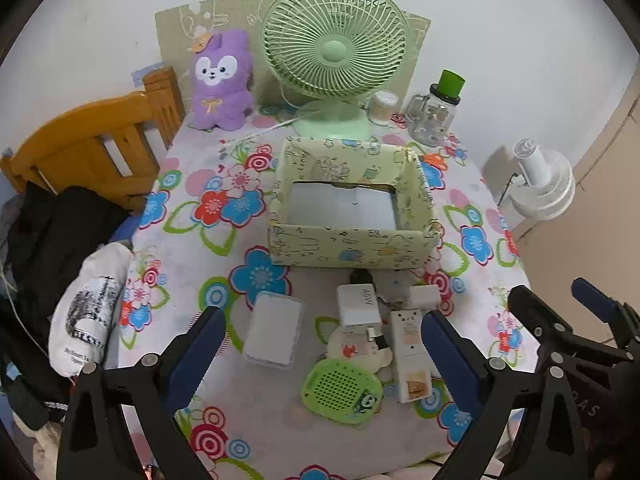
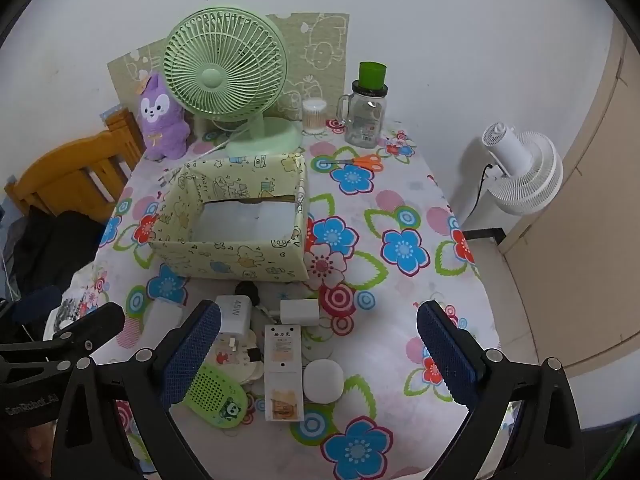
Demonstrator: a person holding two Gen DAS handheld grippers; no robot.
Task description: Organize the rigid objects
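Both grippers, left (image 1: 322, 354) and right (image 2: 318, 350), hover with fingers spread, empty; crowded white plastic chargers (image 2: 236, 312) near the surface's front edge risk being knocked off.

Both wrist views are evenly and softly lit by diffuse indoor light, bright enough that the colours of the flowered cloth on the desk (image 1: 192, 240) read clearly, with a slightly cool cast on the white wall (image 2: 440, 40). Shadows are weak and soft-edged: a faint one lies under the yellow box (image 1: 348, 246), and the white fan (image 2: 520, 172) throws a pale grey shadow on the wall beside it. The fisheye lens bends straight lines strongly toward the rim, black corners frame each round picture, and detail softens slightly near the edges, with no strong glare or motion blur.
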